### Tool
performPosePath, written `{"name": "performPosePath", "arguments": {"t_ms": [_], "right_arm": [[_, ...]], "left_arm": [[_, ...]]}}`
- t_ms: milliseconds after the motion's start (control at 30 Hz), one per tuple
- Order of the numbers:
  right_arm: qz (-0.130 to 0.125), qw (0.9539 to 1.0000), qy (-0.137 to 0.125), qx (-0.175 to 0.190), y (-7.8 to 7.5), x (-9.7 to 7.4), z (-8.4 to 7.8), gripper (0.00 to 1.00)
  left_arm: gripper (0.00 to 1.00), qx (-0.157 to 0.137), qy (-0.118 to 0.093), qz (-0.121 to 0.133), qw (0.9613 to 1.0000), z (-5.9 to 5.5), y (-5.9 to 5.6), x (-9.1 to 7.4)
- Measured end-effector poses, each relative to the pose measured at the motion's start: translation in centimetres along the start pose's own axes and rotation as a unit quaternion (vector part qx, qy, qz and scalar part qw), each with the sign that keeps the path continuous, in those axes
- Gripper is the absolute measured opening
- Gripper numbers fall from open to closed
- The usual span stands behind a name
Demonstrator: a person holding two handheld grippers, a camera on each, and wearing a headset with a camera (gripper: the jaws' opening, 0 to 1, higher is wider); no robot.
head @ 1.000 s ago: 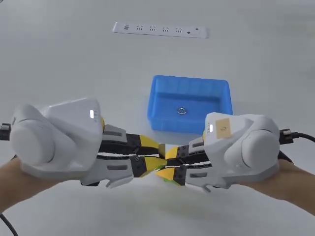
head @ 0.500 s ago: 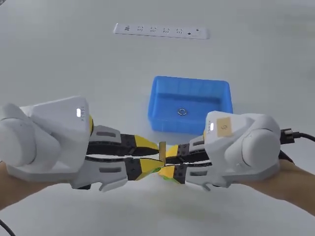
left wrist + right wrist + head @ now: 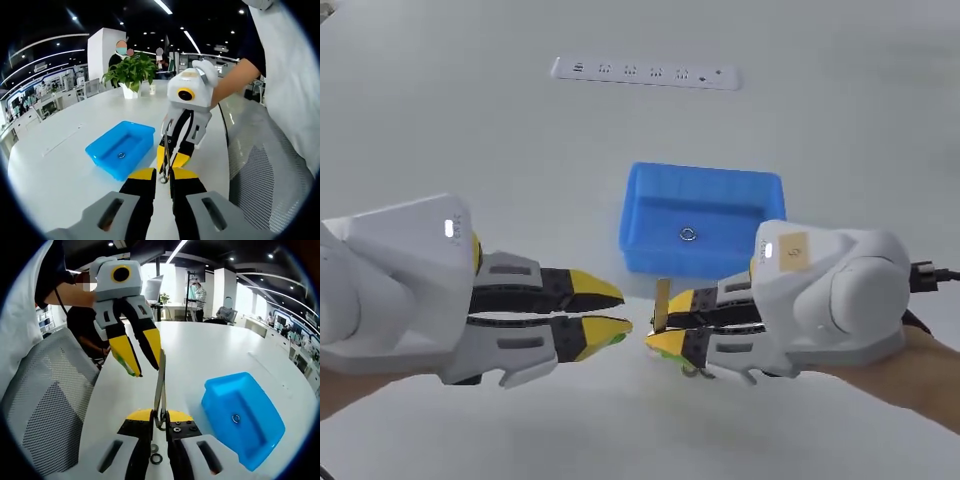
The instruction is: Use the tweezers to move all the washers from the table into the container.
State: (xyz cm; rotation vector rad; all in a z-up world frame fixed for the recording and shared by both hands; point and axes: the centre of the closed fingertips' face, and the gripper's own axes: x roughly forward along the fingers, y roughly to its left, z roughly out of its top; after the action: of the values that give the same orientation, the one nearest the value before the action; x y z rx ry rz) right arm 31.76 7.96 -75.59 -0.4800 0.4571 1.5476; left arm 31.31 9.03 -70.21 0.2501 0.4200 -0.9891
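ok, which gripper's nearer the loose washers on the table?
Right. The right gripper hovers just over the washers, holding tweezers; the left gripper sits off to the side.

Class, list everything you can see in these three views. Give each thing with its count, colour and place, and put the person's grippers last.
table: one, white, under everything
container: one, blue, on the table beyond the grippers
washer in the container: one, silvery, on its floor
washers on the table: two made out, metal, beneath the right gripper's jaws
tweezers: one, metal, clamped in the right gripper, tips toward the left gripper
power strip: one, white, far side of the table
chair: one, grey mesh, beside the table
potted plant: one, green in a white pot, far end of the table
left gripper: white, black-and-yellow jaws, open, holding nothing
right gripper: same colours, shut on the tweezers
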Motion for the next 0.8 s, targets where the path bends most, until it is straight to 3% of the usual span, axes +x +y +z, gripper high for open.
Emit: {"name": "performPosePath", "arguments": {"t_ms": [467, 800], "right_arm": [[-0.025, 0.9994, -0.011, -0.021, -0.7, -2.6, 2.3, 0.10], [-0.046, 0.9985, -0.024, -0.019, -2.3, -4.7, 4.7, 0.10]], "left_arm": [[0.15, -0.002, 0.004, 0.032, 0.9995, -0.4, 0.4, -1.7], [0.15, -0.013, -0.001, 0.042, 0.9990, -0.6, 0.5, -2.2]]}}
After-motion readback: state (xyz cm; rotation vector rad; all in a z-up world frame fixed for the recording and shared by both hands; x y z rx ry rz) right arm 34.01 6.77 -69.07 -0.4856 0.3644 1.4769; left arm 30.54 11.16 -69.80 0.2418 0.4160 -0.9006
